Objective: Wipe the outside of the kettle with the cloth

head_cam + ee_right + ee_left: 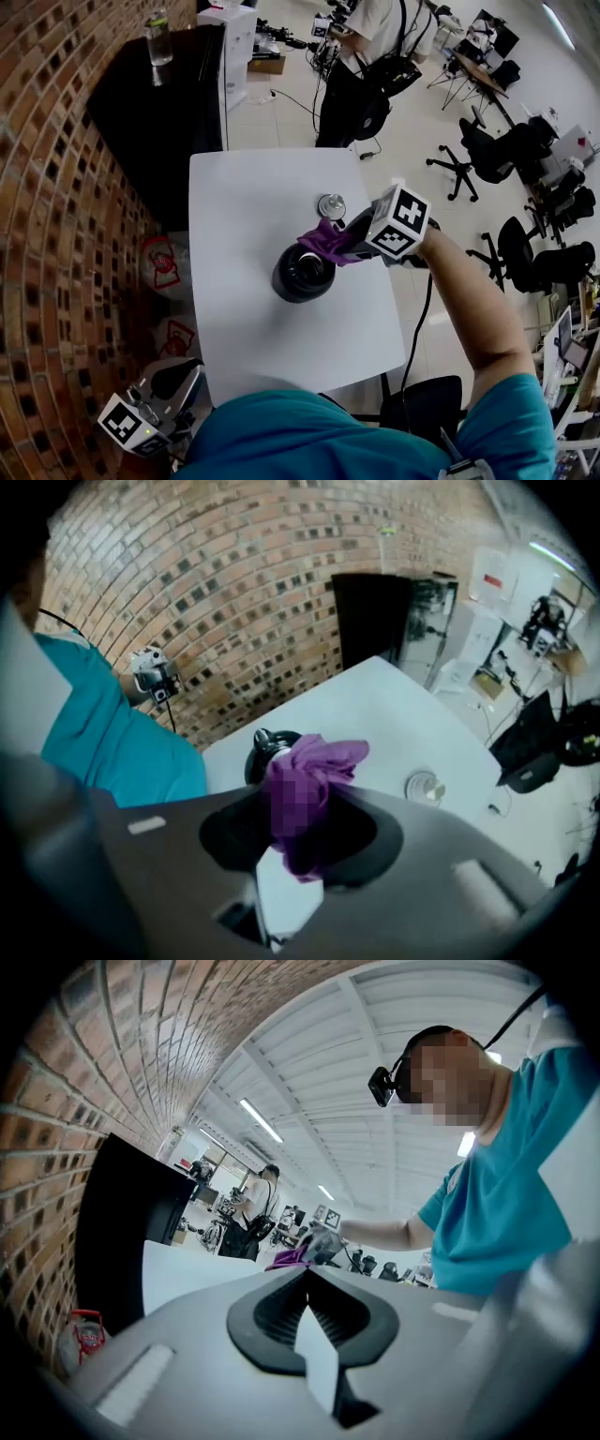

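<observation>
A black kettle [303,272] was seen standing near the middle of the white desk [234,197]. A purple cloth [325,241] was clamped in the jaws of the right gripper [298,808] and pressed against the kettle's upper side. A small round lid [331,205] lay on the desk just beyond the cloth. The left gripper [306,1274] was held off the desk's near corner, beside the brick wall [56,187], its jaws closed with nothing between them.
</observation>
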Action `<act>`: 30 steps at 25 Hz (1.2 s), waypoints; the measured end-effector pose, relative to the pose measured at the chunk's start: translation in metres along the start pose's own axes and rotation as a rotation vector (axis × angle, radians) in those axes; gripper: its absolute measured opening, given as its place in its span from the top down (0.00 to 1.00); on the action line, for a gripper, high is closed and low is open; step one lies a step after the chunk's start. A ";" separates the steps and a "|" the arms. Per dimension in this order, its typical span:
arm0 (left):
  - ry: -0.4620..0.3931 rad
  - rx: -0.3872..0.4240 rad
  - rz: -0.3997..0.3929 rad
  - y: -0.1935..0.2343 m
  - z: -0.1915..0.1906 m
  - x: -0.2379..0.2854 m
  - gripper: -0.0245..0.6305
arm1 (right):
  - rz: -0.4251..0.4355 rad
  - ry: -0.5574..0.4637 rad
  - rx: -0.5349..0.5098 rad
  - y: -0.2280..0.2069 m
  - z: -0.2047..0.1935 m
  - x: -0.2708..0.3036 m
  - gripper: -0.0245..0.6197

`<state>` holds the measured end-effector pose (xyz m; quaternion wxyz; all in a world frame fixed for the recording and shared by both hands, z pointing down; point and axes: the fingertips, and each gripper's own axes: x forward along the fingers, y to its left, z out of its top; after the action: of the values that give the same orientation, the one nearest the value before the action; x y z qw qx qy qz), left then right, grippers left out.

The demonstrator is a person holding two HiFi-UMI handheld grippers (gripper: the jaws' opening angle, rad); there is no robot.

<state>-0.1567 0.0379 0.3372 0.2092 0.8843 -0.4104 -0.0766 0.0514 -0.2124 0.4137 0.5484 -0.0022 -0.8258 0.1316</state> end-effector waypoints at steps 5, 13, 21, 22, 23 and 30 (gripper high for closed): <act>0.002 0.035 -0.074 0.003 0.008 -0.011 0.96 | -0.132 -0.527 0.138 0.059 -0.004 -0.057 0.78; 0.023 0.127 -0.208 -0.025 0.009 -0.030 0.96 | -0.237 -1.016 0.393 0.197 -0.047 -0.090 0.78; 0.006 0.221 -0.211 -0.144 -0.031 -0.063 0.96 | -0.294 -1.074 0.227 0.322 -0.113 -0.124 0.78; 0.000 0.217 -0.199 -0.165 -0.045 -0.068 0.96 | -0.291 -1.080 0.204 0.341 -0.128 -0.126 0.78; -0.008 0.209 -0.184 -0.186 -0.059 -0.073 0.96 | -0.284 -1.083 0.183 0.360 -0.144 -0.126 0.78; -0.076 0.120 -0.068 -0.351 -0.124 -0.115 0.96 | -0.106 -1.117 0.117 0.487 -0.234 -0.127 0.78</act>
<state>0.0500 0.3650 0.2929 0.1376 0.9050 -0.3917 -0.0925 0.2459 0.2889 0.2770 0.0332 0.1397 -0.9810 0.1306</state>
